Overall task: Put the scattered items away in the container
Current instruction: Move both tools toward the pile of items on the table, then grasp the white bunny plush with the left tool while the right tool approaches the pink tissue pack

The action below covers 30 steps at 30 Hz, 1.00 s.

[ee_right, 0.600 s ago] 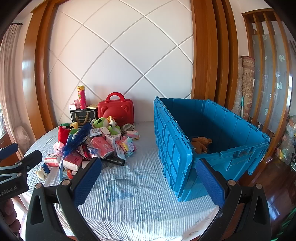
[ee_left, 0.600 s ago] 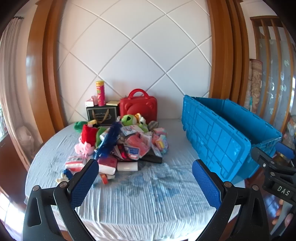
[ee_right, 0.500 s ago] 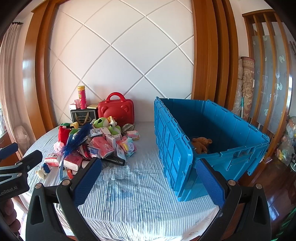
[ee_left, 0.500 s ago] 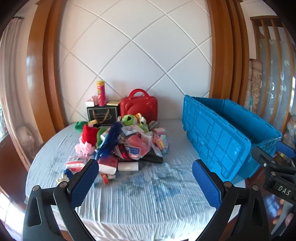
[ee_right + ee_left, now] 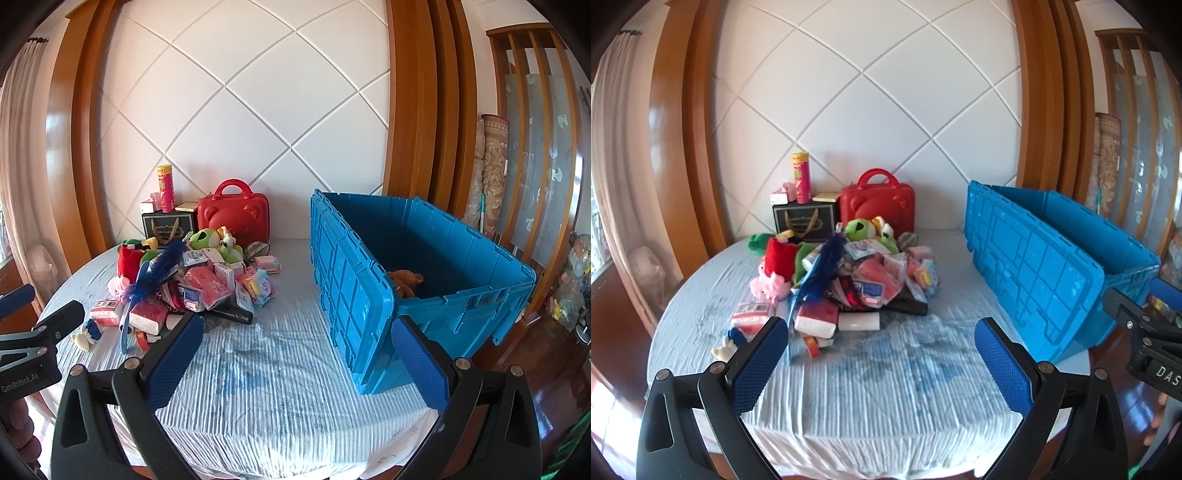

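Left wrist view: left gripper (image 5: 881,363) spread wide, nothing between the blue pads, hovering over the near edge of the round table (image 5: 886,398) with its pale blue cloth. Pile of scattered items (image 5: 842,280) lies at table centre-left, well apart from the fingers. Visible in the pile: green frog plush (image 5: 862,229), pink pig plush (image 5: 768,285), red plush (image 5: 780,258), dark blue feather duster (image 5: 822,275), pink tissue packs (image 5: 879,282), white-and-red tissue pack (image 5: 816,319). Behind the pile, against the wall: red case (image 5: 879,206), black gift bag (image 5: 805,221), yellow-pink tube (image 5: 800,177) standing upright on the bag. Blue crate (image 5: 1045,273) stands at table right; from here only its outer wall and hanging lid flap show, interior hidden. The right gripper's black body enters at the right edge.

Right wrist view: right gripper (image 5: 295,362) likewise released, fingers far apart and empty, held over the near table edge. This camera looks into the blue crate (image 5: 443,240): a brown plush toy (image 5: 404,282) lies on its floor near the left wall, a thing the left camera cannot see. Pile (image 5: 199,277) sits left of the crate, apart from it, bare cloth between. A small white-and-blue toy (image 5: 86,334) lies alone at the pile's near-left fringe. The left gripper's body shows at the left edge.
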{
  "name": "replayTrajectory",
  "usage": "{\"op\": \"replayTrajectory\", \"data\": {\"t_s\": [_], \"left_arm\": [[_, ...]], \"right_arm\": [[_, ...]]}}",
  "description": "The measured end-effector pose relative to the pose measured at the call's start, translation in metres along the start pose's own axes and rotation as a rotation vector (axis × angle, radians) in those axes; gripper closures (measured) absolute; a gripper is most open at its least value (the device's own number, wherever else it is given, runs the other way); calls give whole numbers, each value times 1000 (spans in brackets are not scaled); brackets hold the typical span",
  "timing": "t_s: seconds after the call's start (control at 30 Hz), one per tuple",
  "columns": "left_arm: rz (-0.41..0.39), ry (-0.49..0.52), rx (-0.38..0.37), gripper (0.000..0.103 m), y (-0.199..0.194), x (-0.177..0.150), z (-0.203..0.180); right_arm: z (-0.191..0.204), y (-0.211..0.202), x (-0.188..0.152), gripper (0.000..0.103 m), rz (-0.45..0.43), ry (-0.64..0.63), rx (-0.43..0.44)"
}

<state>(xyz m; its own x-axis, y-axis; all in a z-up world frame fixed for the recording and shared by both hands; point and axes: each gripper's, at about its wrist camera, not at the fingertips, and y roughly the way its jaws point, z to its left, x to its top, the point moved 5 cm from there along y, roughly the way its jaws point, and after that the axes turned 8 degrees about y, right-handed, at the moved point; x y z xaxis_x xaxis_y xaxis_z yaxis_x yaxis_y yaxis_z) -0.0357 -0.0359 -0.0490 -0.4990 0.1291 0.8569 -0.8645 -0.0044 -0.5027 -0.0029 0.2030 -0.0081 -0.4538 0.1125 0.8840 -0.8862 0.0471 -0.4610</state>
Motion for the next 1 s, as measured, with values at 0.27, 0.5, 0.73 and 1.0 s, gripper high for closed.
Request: {"op": "replayTrajectory", "data": {"t_s": [0.27, 0.5, 0.73, 1.0], "left_arm": [[136, -79, 5, 1, 62, -37, 27], [323, -156, 146, 1, 148, -80, 102], [513, -178, 275, 4, 215, -131, 183], [525, -246, 360, 6, 221, -157, 263]], "right_arm": [[28, 47, -15, 0, 94, -55, 39], [95, 153, -37, 0, 214, -91, 194], [169, 252, -78, 0, 394, -134, 361], [274, 279, -92, 0, 453, -253, 482]]}}
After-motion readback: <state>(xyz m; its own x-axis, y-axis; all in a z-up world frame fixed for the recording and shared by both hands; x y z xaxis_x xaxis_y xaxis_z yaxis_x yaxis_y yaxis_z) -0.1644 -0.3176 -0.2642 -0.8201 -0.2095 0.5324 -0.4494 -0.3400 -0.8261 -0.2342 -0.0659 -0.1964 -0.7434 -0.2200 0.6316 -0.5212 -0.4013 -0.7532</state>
